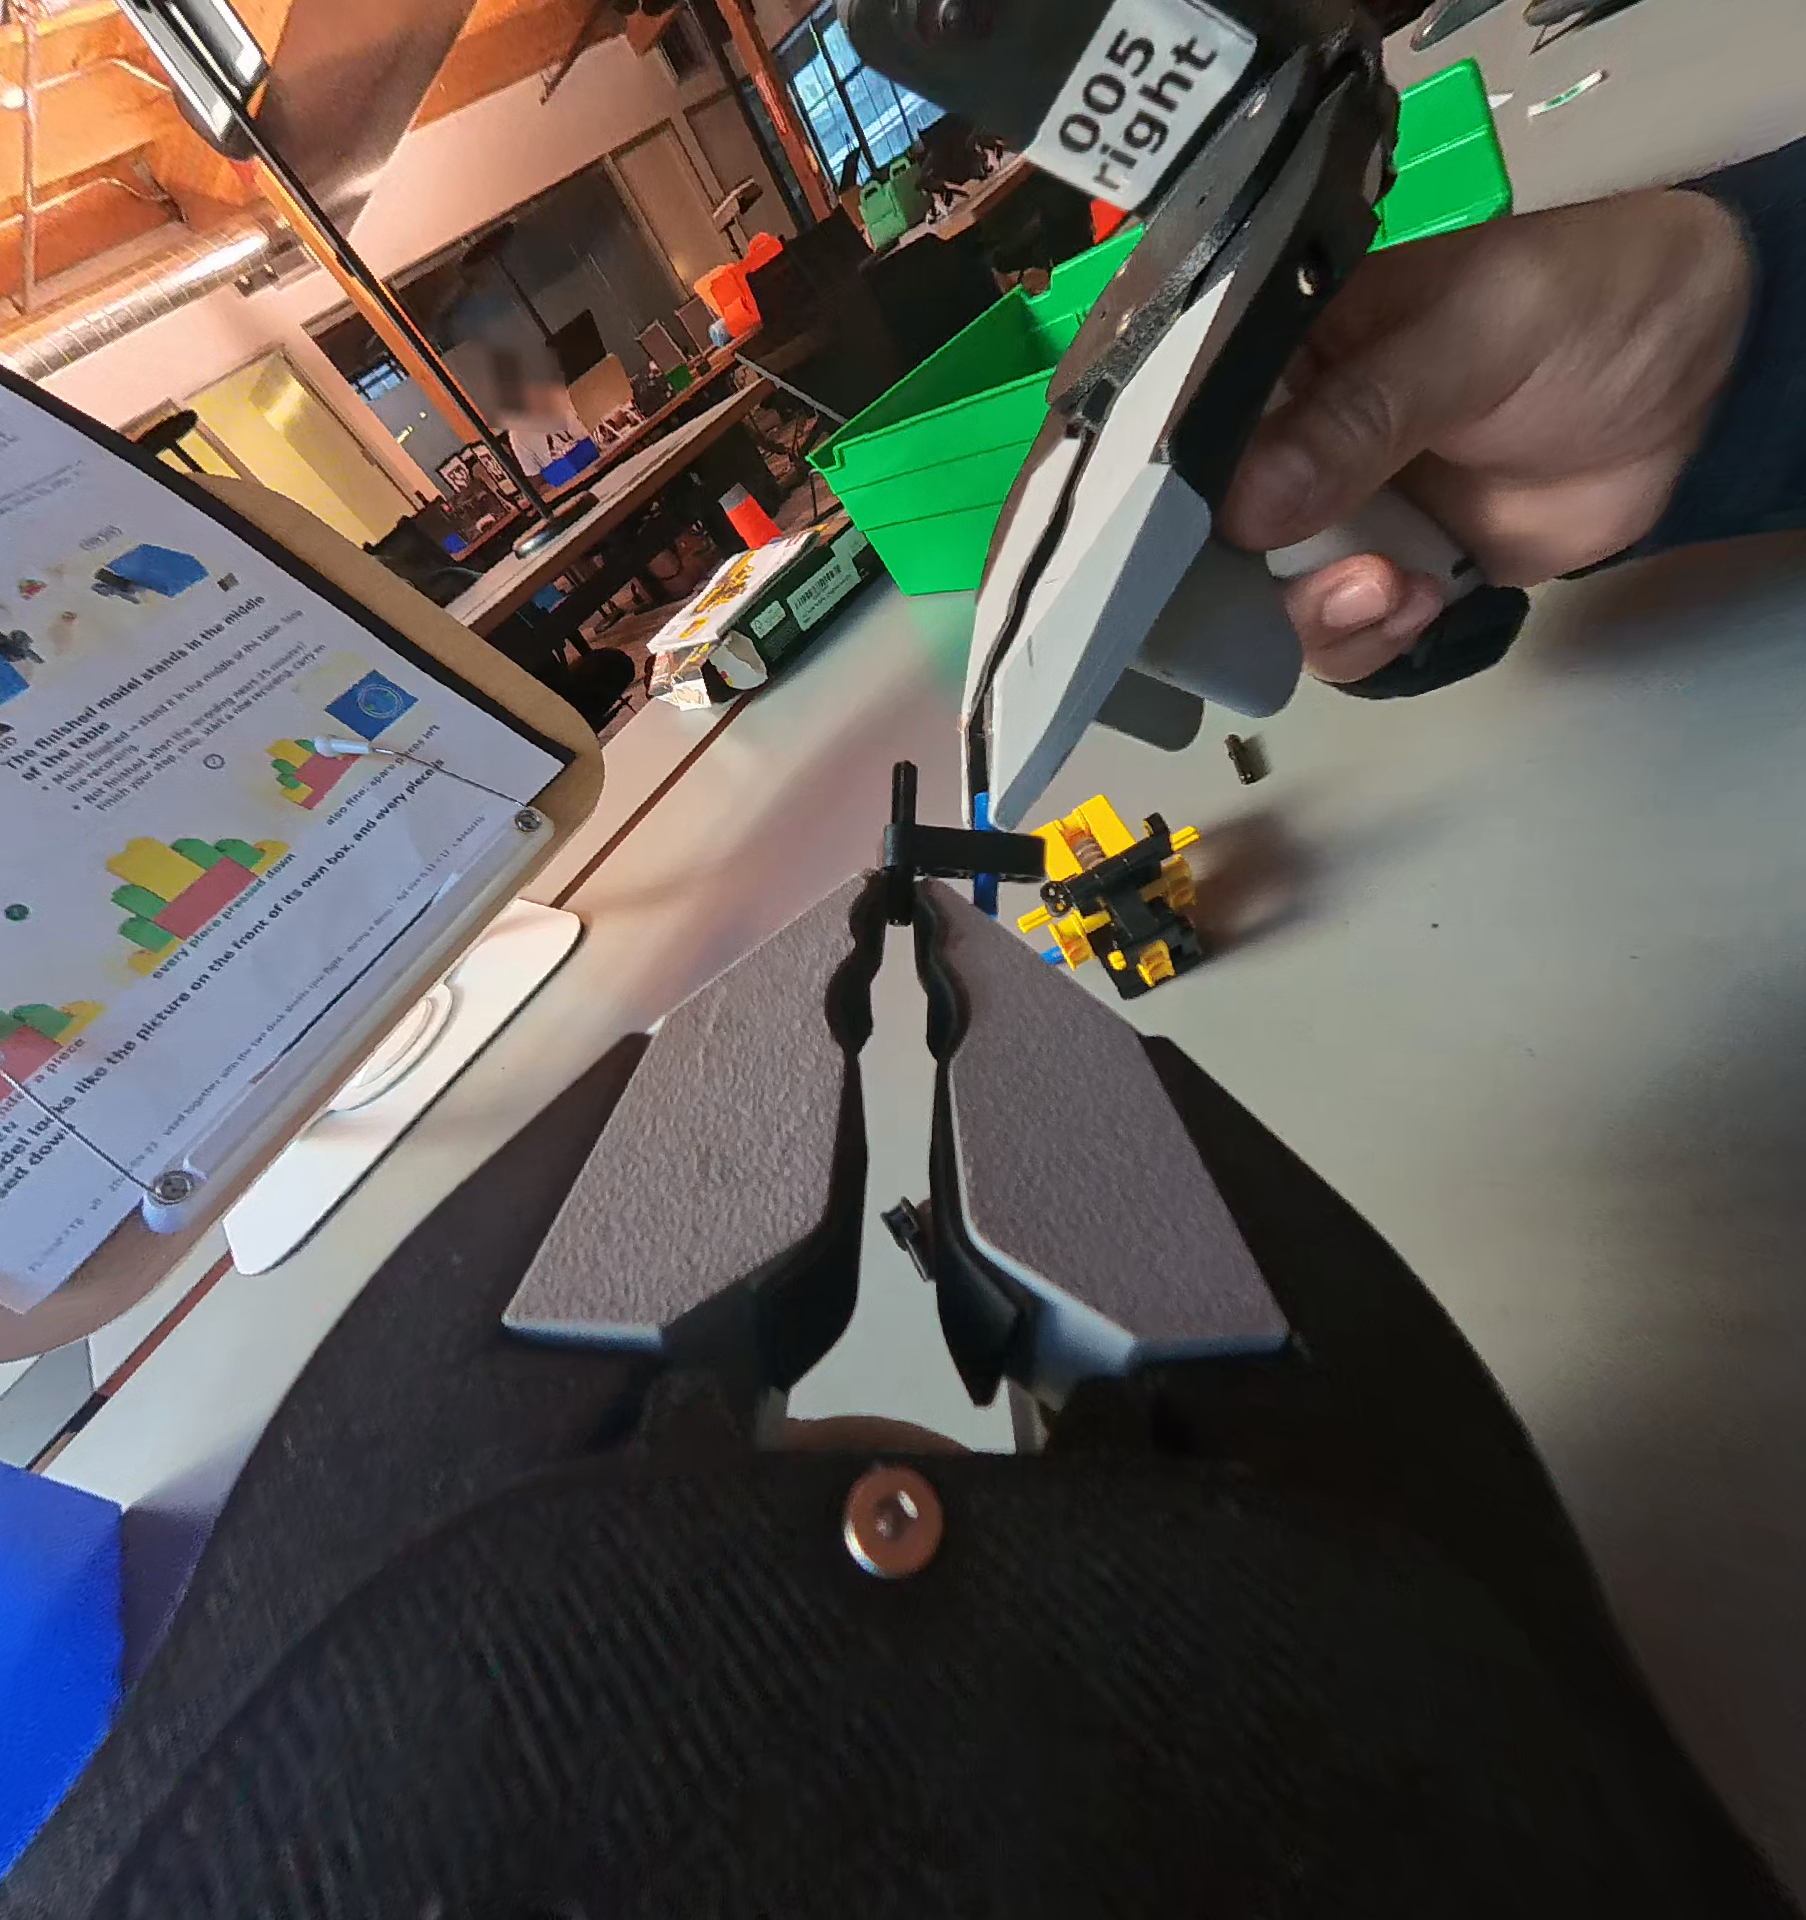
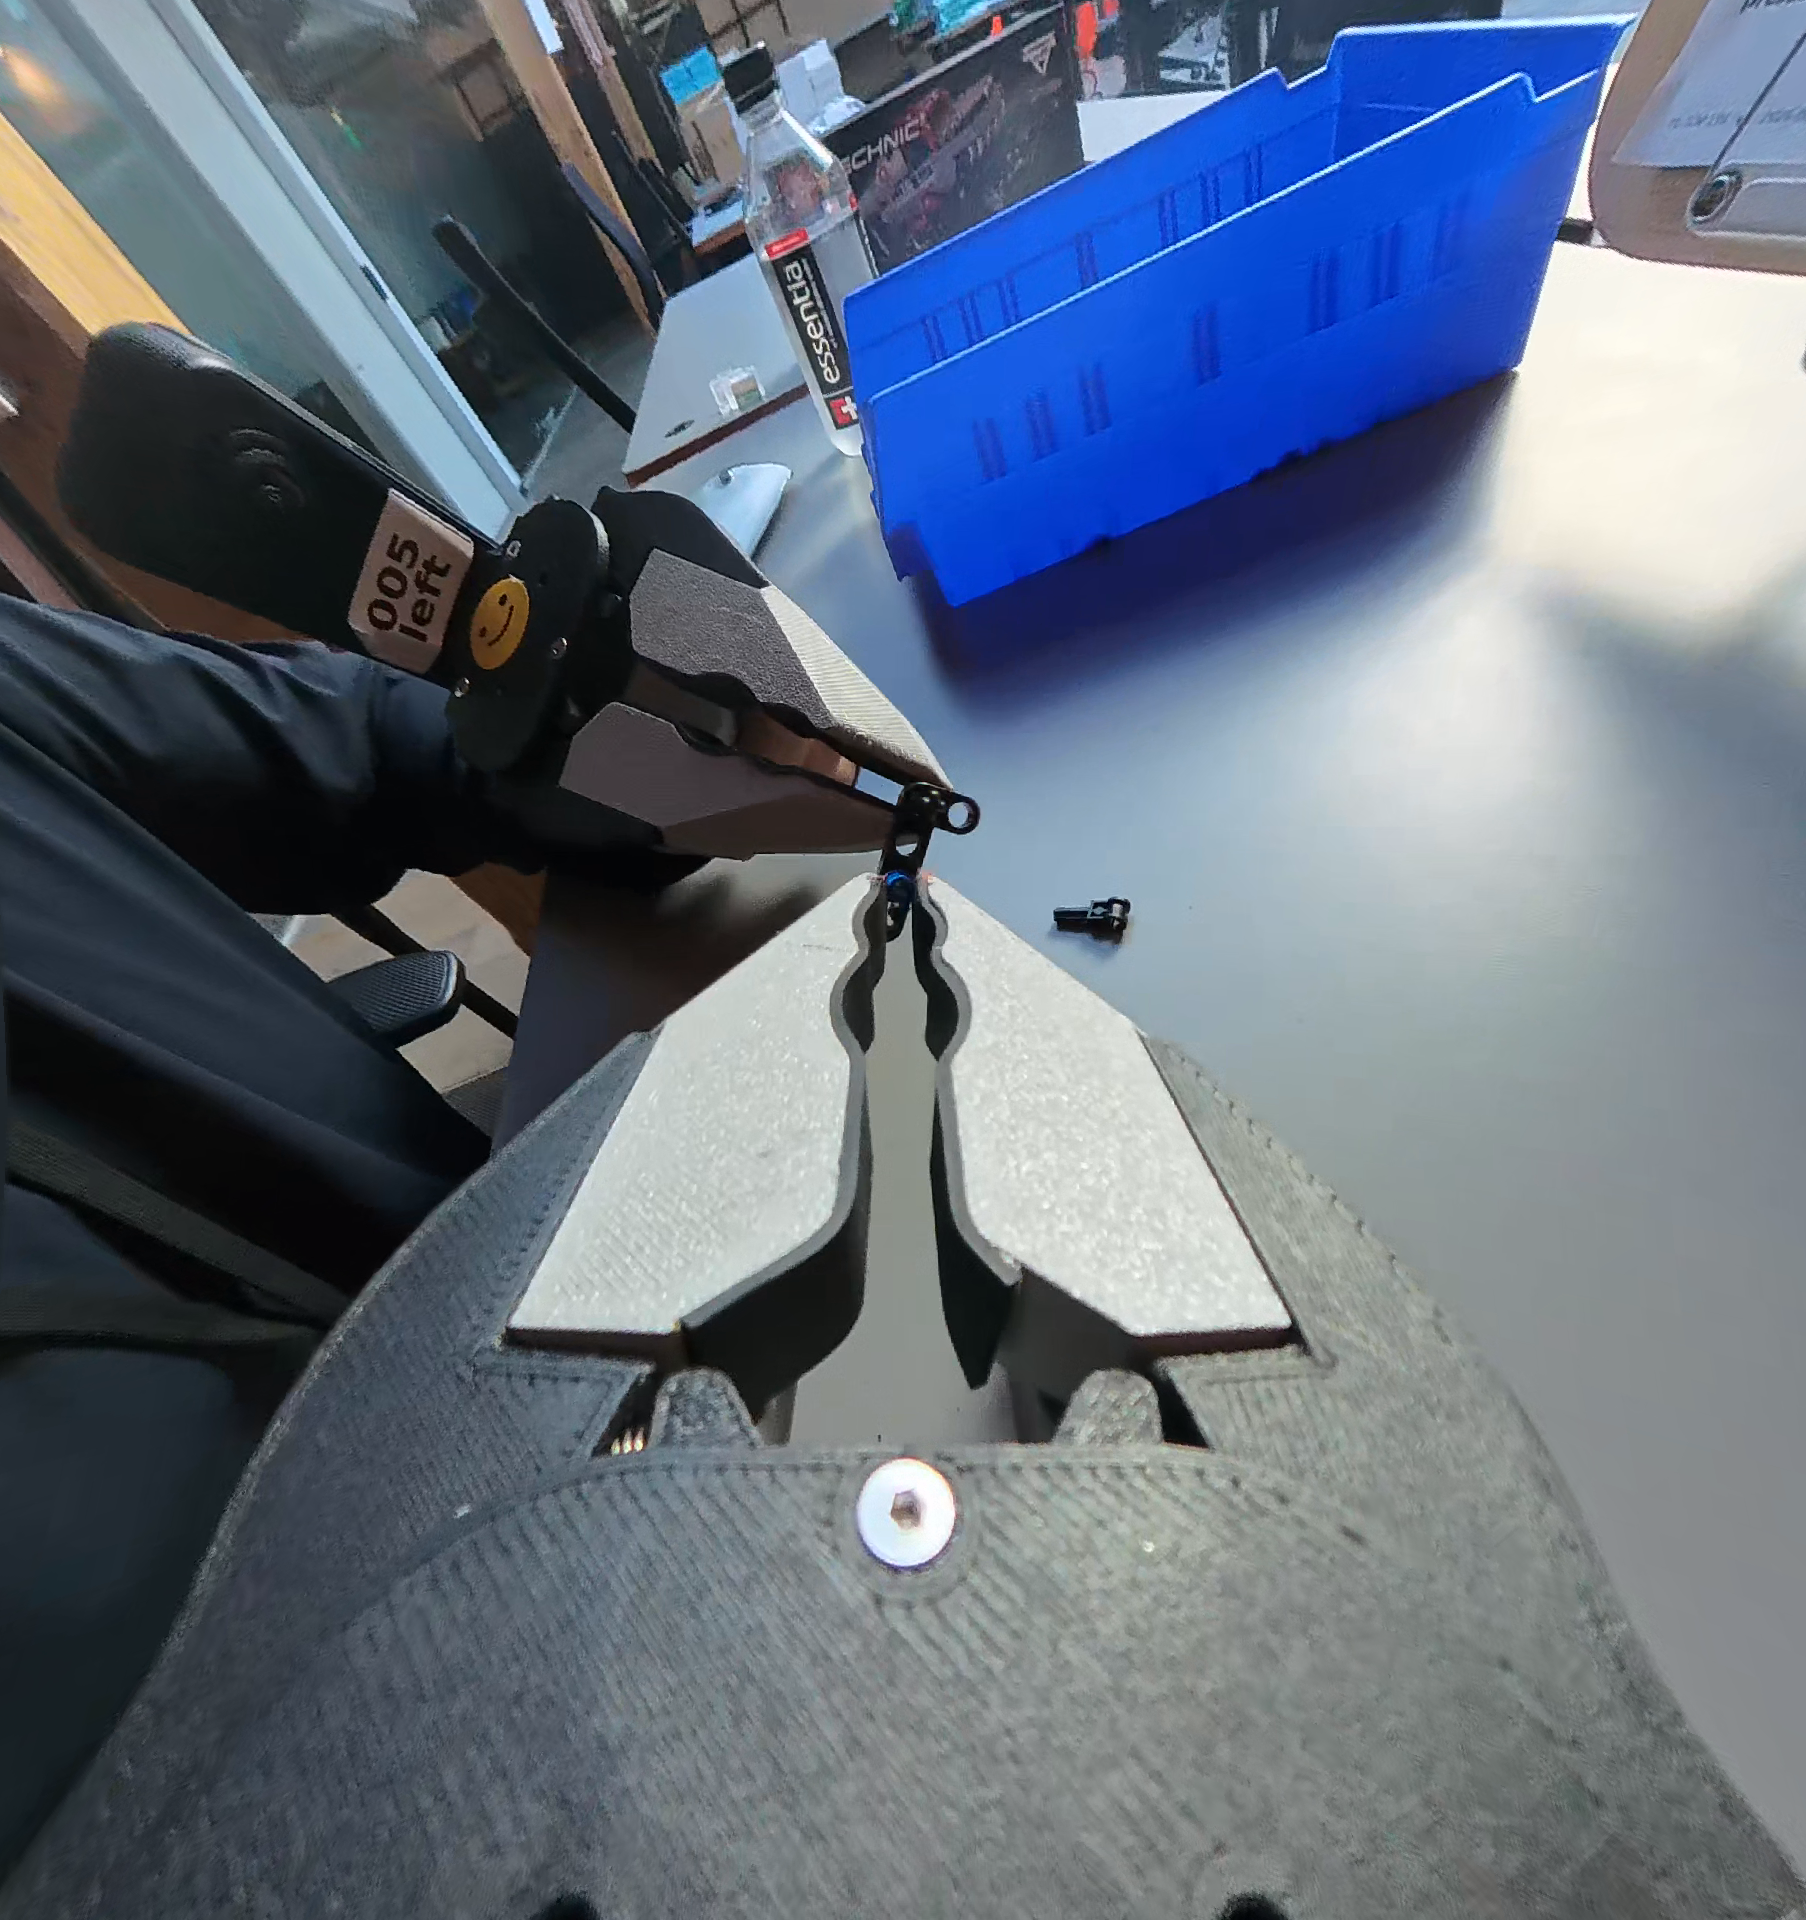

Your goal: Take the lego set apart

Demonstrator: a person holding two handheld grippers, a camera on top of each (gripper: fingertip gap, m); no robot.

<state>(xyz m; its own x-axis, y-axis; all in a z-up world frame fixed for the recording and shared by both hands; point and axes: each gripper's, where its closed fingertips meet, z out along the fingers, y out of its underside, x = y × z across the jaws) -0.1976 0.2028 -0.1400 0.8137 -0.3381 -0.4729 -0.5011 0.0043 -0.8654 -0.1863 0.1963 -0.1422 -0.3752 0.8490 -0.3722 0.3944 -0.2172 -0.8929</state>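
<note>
A small black lego assembly [image 1: 966, 847] of a beam and a pin is held in the air between both grippers. My left gripper [image 1: 901, 896] is shut on one end. My right gripper [image 1: 998, 821] comes down from the upper right and is shut on the other end, by a blue pin [image 1: 982, 883]. In the right wrist view, my right gripper [image 2: 899, 896] grips the piece [image 2: 909, 847] from below and my left gripper [image 2: 914, 805] holds it from the left. The yellow and black lego model [image 1: 1117, 899] stands on the table just behind.
Loose black pieces lie on the table [image 1: 1247, 756] [image 2: 1091, 914]. Green bins [image 1: 940, 468] stand at the back, with a lego box [image 1: 764, 613] beside them. An instruction board [image 1: 203, 831] stands at the left. A blue bin [image 2: 1190, 312] and a water bottle [image 2: 805, 260] stand on the other side. The grippers are tip to tip, or close to it.
</note>
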